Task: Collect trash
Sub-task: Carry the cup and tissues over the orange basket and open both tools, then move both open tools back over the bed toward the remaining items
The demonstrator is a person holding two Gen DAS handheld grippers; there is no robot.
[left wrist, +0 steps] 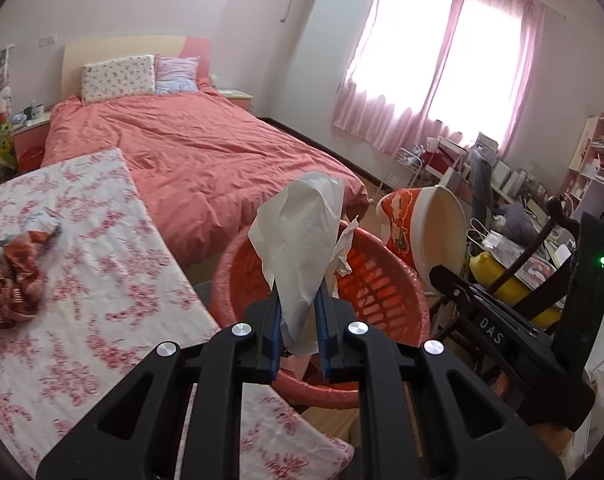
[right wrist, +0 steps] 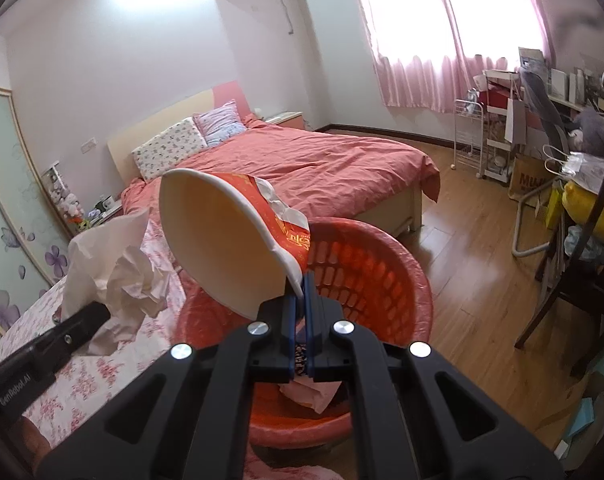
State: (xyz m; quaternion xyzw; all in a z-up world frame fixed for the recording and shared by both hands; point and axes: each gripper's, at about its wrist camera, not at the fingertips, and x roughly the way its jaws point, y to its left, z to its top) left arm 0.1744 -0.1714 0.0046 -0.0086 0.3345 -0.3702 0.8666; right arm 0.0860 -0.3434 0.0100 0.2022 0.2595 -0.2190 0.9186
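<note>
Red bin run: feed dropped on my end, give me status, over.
Left gripper shut on tissue wad. Right gripper shut on paper bowl. Both over red basket. Nothing in the way.

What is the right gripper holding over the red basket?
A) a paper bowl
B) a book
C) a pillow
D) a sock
A: the right gripper is shut on the rim of a paper bowl, white inside and red outside, tipped over the red basket, while the left gripper holds crumpled tissue.
</note>
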